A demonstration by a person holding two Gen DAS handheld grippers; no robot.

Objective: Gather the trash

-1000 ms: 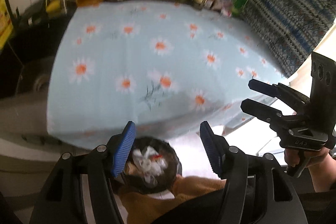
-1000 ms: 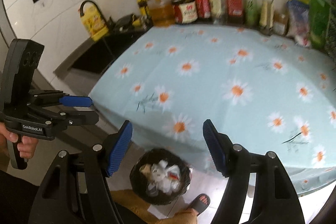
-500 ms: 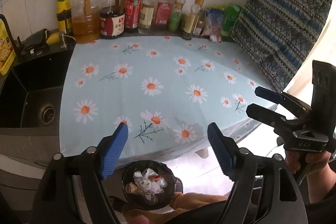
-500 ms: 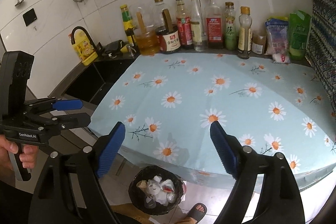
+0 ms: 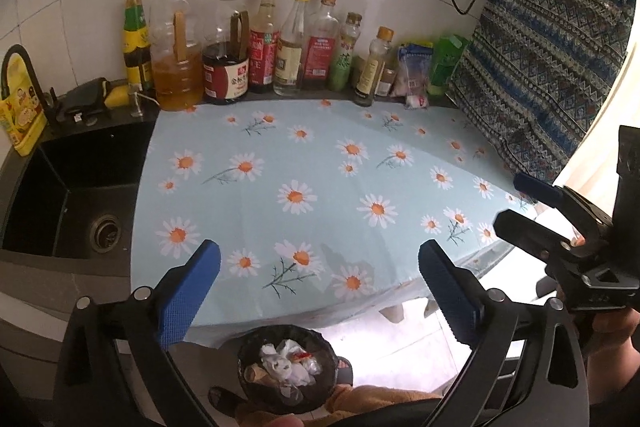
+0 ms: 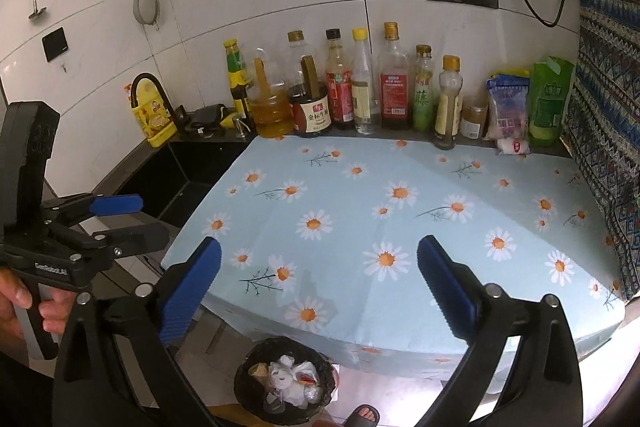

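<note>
A black trash bin (image 5: pixel 286 367) stands on the floor below the counter's front edge, holding crumpled white tissue and scraps; it also shows in the right wrist view (image 6: pixel 286 379). My left gripper (image 5: pixel 318 281) is open and empty, held above the bin and before the daisy cloth (image 5: pixel 320 187). My right gripper (image 6: pixel 318 281) is open and empty too, held alongside. Each gripper appears in the other's view: the right one (image 5: pixel 528 203) and the left one (image 6: pixel 128 221), both open.
A row of sauce and oil bottles (image 5: pixel 260 47) lines the back wall, with snack packets (image 6: pixel 520 107) at the right. A black sink (image 5: pixel 68 195) lies left of the cloth. A patterned curtain (image 5: pixel 552 47) hangs on the right. A sandalled foot (image 6: pixel 364 415) is by the bin.
Both grippers have risen and pulled back from the bin. The views now take in the whole counter and wall, and the bin looks smaller and lower.
</note>
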